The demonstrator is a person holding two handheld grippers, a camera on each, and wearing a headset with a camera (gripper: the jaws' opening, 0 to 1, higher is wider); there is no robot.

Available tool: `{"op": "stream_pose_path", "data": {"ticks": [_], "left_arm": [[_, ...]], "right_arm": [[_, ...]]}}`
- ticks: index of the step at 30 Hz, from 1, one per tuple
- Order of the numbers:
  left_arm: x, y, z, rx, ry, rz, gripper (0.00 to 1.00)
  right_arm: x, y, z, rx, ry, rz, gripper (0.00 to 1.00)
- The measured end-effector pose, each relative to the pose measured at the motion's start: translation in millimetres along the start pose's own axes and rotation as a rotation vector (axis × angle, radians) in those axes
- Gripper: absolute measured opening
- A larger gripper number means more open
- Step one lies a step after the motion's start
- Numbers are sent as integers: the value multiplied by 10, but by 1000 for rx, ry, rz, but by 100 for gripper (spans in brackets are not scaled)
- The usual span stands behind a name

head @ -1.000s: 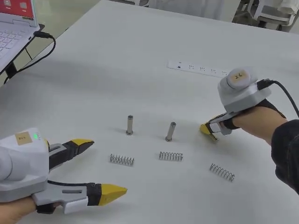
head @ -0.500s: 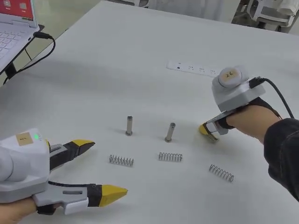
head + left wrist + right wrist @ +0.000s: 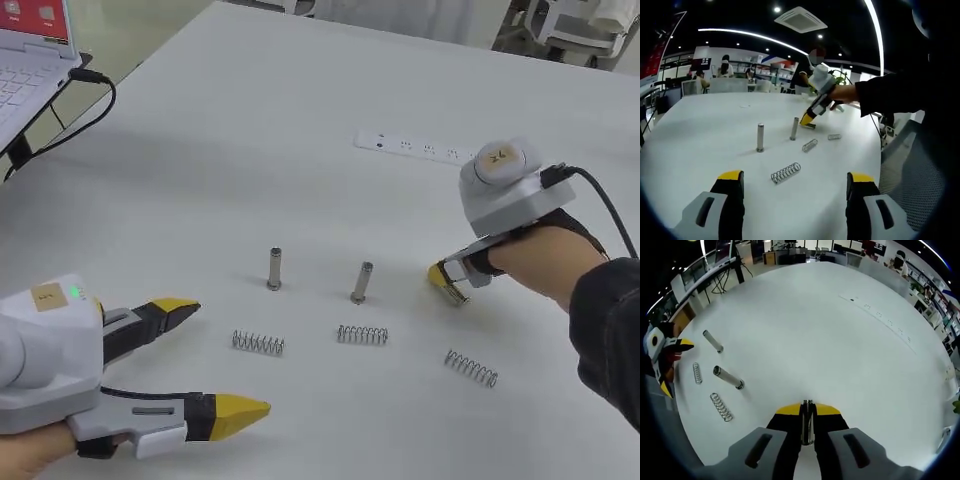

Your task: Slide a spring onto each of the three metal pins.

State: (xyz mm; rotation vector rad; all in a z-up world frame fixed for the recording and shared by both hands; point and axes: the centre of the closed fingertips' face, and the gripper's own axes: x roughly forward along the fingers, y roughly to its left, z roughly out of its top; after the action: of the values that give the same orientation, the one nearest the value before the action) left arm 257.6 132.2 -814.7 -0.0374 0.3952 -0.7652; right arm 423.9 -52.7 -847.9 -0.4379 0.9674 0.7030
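Note:
Two metal pins stand upright on the white table, one (image 3: 274,269) to the left and one (image 3: 362,283) in the middle. The third pin (image 3: 807,422) is pinched between the jaws of my right gripper (image 3: 447,282), low over the table just right of the middle pin. Three springs lie flat in a row nearer to me: the left spring (image 3: 258,343), the middle spring (image 3: 362,335) and the right spring (image 3: 470,368). My left gripper (image 3: 215,358) is open and holds nothing, a short way short of the left spring (image 3: 785,172).
A white power strip (image 3: 420,147) lies behind the right hand. A laptop (image 3: 28,50) and its black cable (image 3: 95,95) sit at the far left edge. In the left gripper view, people and desks stand in the room behind.
The right hand has rocked slightly above its gripper, whose tip stays at the same spot with the pin. Left gripper, standing pins and springs have not moved.

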Motion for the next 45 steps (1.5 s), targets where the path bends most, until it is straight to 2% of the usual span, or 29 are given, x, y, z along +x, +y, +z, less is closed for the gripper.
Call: {"op": "stream_pose_path", "data": {"ticks": [16, 34, 45], "left_arm": [[7, -46, 102, 29, -7, -16, 81], [-39, -106, 206, 63, -17, -26, 81], [-84, -145, 219, 74, -20, -24, 81]], "right_arm": [[-230, 6, 16, 24, -58, -16, 6], [-393, 64, -18, 35, -86, -27, 6], [-455, 108, -82, 53, -99, -27, 6]]}}
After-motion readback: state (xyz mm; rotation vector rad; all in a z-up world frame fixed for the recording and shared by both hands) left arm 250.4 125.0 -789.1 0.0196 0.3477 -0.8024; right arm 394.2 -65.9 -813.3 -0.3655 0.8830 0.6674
